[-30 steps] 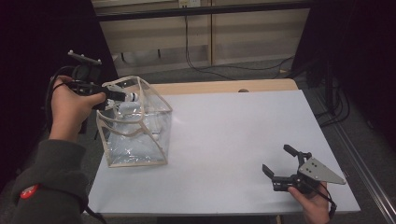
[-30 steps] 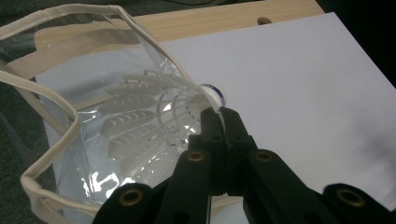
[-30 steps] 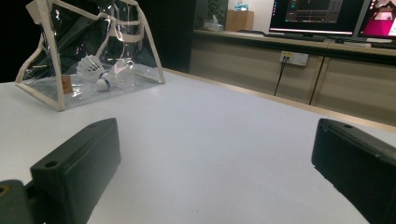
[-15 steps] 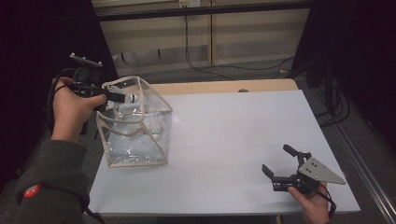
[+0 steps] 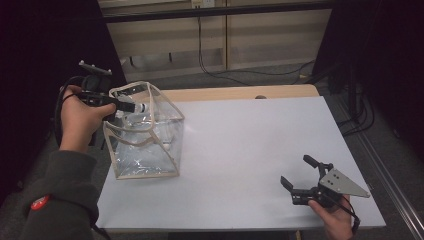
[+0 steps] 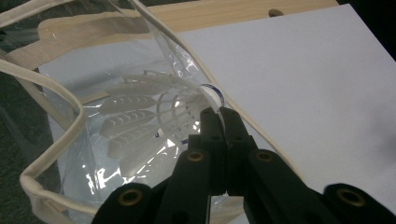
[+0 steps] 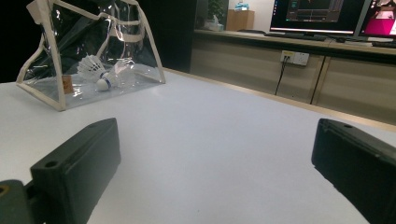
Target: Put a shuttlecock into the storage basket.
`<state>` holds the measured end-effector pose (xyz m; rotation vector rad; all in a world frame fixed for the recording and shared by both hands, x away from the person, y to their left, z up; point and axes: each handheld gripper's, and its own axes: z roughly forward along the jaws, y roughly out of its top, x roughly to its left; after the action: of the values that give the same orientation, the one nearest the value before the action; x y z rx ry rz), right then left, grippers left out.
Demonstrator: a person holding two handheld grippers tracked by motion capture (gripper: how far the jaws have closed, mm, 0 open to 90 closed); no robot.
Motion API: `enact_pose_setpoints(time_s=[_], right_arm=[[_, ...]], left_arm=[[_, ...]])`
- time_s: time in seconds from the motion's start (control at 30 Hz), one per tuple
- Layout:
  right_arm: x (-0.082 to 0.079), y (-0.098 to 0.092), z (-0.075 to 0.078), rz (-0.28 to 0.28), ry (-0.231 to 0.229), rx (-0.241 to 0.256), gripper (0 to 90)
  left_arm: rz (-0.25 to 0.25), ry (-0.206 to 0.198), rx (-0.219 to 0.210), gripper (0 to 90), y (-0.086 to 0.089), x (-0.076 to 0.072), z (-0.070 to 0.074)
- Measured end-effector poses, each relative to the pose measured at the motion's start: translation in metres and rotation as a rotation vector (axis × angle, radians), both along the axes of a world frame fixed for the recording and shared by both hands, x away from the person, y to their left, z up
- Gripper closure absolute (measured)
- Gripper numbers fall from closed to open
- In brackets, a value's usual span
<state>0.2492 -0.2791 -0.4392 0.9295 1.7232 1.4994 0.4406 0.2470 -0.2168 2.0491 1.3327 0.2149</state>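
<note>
A clear plastic bag point(image 5: 145, 135) with cream fabric trim stands open at the left end of the white table point(image 5: 260, 150), its soft walls creased and glinting. The left gripper point(image 5: 131, 106) reaches over the bag's upper rim from the left, held in the person's left hand point(image 5: 80, 117). In the left gripper view its black jaws are pressed together on the edge of the bag's clear wall, just by the cream trim. Behind that wall lies a white shuttlecock point(image 6: 149, 121) with stiff feathers fanned out and a rounded cork base ringed in blue; the plastic stands between it and the jaws.

In the right gripper view the shuttlecock point(image 7: 95, 70) rests on the bag's floor, lying on its side.

The right gripper point(image 5: 300, 187) sits low at the near right corner of the table, well apart from the bag, its jaws spread wide with nothing between them. A bare stretch of table lies between the two grippers. A strip of pale wood point(image 5: 240, 92) edges the table's far side, with cables point(image 5: 220, 70) on the floor beyond.
</note>
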Motion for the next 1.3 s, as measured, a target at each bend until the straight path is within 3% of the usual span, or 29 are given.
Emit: enact_pose_setpoints(time_s=[1.3], right_arm=[[0.0, 0.0, 0.0, 0.001, -0.003, -0.003, 1.5]], left_arm=[[-0.012, 0.032, 0.01, 89.6, -0.001, 0.002, -0.02]])
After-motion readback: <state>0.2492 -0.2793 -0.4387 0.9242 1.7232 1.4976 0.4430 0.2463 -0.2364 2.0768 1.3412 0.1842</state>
